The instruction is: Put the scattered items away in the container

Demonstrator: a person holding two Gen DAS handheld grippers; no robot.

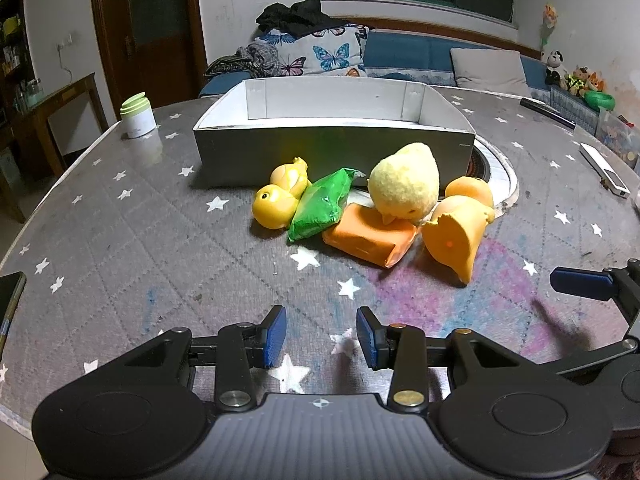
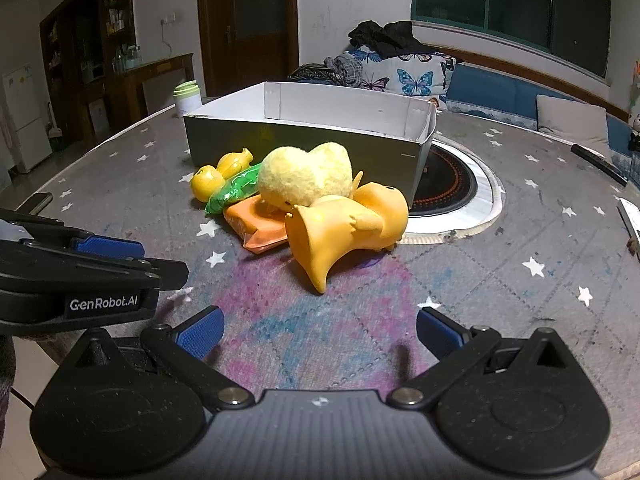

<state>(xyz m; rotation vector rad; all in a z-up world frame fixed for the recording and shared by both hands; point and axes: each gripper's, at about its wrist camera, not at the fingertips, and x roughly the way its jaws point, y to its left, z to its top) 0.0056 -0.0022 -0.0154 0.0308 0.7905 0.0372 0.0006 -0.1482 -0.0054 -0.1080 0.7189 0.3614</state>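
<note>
Toys sit piled on a grey star-print table cover (image 1: 120,248) just in front of the white cardboard box (image 1: 332,148): small yellow rubber duck (image 1: 280,196), green packet (image 1: 320,208), orange packet (image 1: 368,236) w/ fluffy yellow chick (image 1: 404,188) resting on it, and a big orange duck (image 1: 456,232) tipped on its side by the inset round cooktop (image 2: 448,188). Room behind: blue sofa (image 1: 404,54) w/ butterfly pillow (image 1: 320,52), dark window, wooden door; green-lidded jar (image 1: 138,116) at table's far left. Left gripper (image 1: 322,336) hovers low near the table edge, jaws part open, holding nothing; right gripper (image 2: 320,332) beside it, jaws wide apart, also empty, both pointing at the pile.
</note>
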